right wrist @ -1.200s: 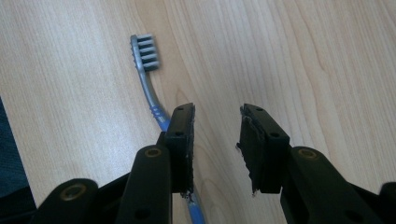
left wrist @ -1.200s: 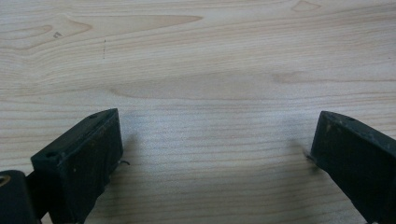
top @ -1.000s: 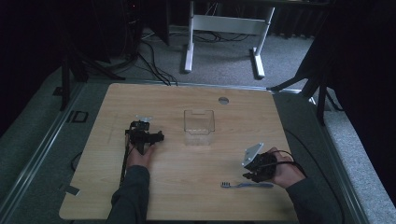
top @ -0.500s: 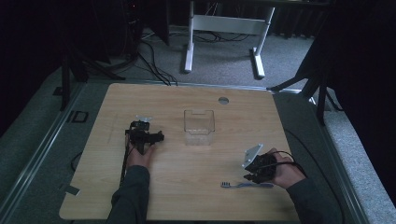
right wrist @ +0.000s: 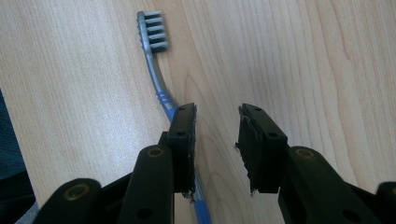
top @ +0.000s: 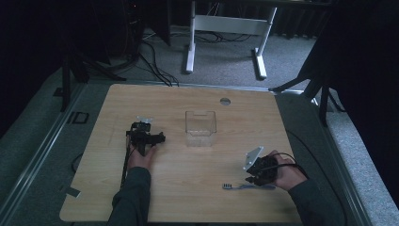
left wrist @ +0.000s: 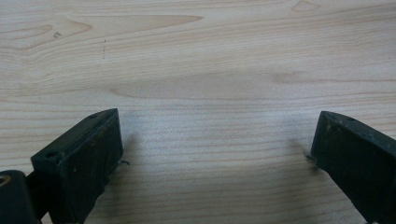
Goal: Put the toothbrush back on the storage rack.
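The right gripper (right wrist: 217, 122) hangs low over the pale wooden table (top: 188, 188) with its jaws parted and nothing pinched between them; the blue-handled toothbrush with grey bristles (right wrist: 156, 60) lies flat on the wood, its handle passing under one jaw, outside the gap. The left gripper (left wrist: 212, 149) stands wide open over bare tabletop, well apart from the toothbrush; a clear plastic box (top: 200, 128) sits between the two hands, farther up the table.

My right hand-held gripper (top: 253, 175) has edged slightly nearer the toothbrush (top: 248, 187) on the tabletop (top: 197, 188); its jaws stand apart.
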`<state>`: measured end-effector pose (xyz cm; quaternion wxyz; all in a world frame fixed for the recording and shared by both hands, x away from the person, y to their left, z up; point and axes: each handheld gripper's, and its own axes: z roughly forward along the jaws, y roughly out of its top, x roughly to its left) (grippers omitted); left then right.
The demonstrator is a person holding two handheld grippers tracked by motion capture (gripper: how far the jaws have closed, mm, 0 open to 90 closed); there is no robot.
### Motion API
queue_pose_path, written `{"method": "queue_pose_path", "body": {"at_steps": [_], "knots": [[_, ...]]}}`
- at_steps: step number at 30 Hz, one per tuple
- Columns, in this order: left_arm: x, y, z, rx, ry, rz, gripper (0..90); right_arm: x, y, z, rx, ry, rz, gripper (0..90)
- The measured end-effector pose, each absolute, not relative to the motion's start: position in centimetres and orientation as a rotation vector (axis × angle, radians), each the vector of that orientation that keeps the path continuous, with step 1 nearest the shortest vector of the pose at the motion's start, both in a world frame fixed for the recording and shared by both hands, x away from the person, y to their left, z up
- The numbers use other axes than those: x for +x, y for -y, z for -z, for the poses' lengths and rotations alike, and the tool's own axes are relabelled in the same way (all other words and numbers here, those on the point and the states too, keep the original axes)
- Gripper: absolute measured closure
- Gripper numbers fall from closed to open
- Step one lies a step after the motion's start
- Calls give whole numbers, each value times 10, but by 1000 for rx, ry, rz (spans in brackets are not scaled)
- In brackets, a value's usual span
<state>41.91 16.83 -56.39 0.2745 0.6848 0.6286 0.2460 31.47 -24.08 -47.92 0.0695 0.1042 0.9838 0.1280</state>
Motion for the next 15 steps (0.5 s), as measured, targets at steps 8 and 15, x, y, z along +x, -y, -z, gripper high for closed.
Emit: {"method": "queue_pose_path", "body": {"at_steps": [8, 15], "knots": [[419, -168, 564, 1841, -1690, -662, 25, 315, 241, 481, 311, -2967, -375, 661], [419, -168, 564, 1841, -1690, -662, 25, 315, 241, 483, 307, -2973, -371, 661]]}}
